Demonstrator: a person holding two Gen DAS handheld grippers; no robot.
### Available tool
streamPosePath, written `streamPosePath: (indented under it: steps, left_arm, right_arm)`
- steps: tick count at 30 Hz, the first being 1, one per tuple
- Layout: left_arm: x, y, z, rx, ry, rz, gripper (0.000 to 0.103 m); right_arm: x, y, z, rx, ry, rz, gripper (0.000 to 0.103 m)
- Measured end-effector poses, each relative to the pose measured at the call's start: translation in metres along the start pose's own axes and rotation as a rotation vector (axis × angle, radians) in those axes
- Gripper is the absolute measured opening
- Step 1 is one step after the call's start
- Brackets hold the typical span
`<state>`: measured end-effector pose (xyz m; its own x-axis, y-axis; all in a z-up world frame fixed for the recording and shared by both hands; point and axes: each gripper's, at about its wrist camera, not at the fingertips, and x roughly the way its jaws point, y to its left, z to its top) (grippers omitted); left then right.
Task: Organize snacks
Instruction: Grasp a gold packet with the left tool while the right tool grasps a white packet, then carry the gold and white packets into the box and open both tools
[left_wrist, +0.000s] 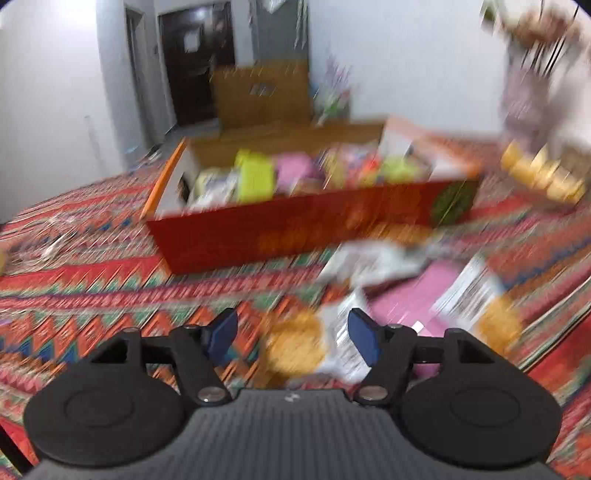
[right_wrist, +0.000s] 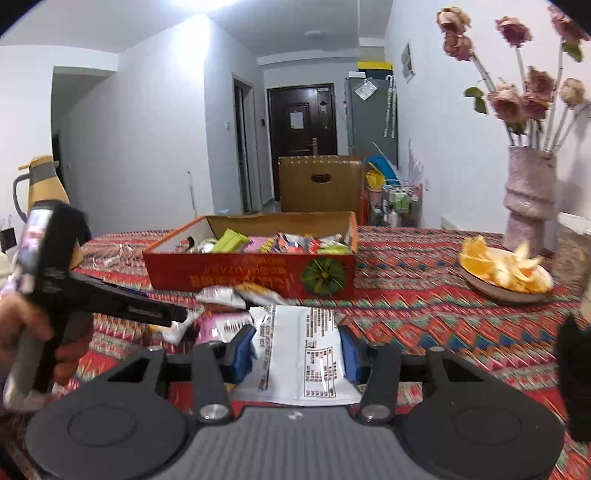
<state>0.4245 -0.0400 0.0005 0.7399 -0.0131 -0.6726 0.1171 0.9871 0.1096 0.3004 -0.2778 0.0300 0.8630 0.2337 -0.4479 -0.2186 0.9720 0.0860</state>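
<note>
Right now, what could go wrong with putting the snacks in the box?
The white packet in the right gripper is pinched only by its edges, so it may slip. The red box already looks full, so it might spill. The left gripper, jaws open, might knock loose packets.

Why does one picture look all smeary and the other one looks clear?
Left wrist view: motion blur streaks the red snack box and the packets on the tablecloth. Right wrist view: sharp, print on the white snack packet shows; fisheye bends the walls; ceiling glare up top.
</note>
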Motion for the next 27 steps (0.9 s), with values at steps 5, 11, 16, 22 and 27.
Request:
streamPosePath:
  steps: [5,11,16,22,27]
  left_arm:
    - [-0.001,-0.005,-0.008,0.037,-0.046,-0.035,0.088]
    - [0.012,0.001,-0.004,-0.055,0.018,-0.116,0.022]
    - [-0.028,0.004,-0.034,-0.093,0.025,-0.157,0.018]
    - [-0.119,0.02,-0.088,-0.218,-0.013,-0.233,0.017]
    - [-0.191,0.019,-0.117,-0.197,-0.099,-0.275,0.018]
  right_arm:
    - [-0.024,-0.005,-0.018,0.001,0.043,-0.022,0.048]
    - [-0.014,-0.008,-0.026,0.013,0.081,-0.033,0.048]
    - [-0.013,-0.001,-0.025,-0.004,0.085,-0.014,0.048]
    - [-0.03,0.013,-0.032,-0.033,0.089,0.007,0.048]
    - [-0.058,0.031,-0.05,-0.039,0.1,0.053,0.047]
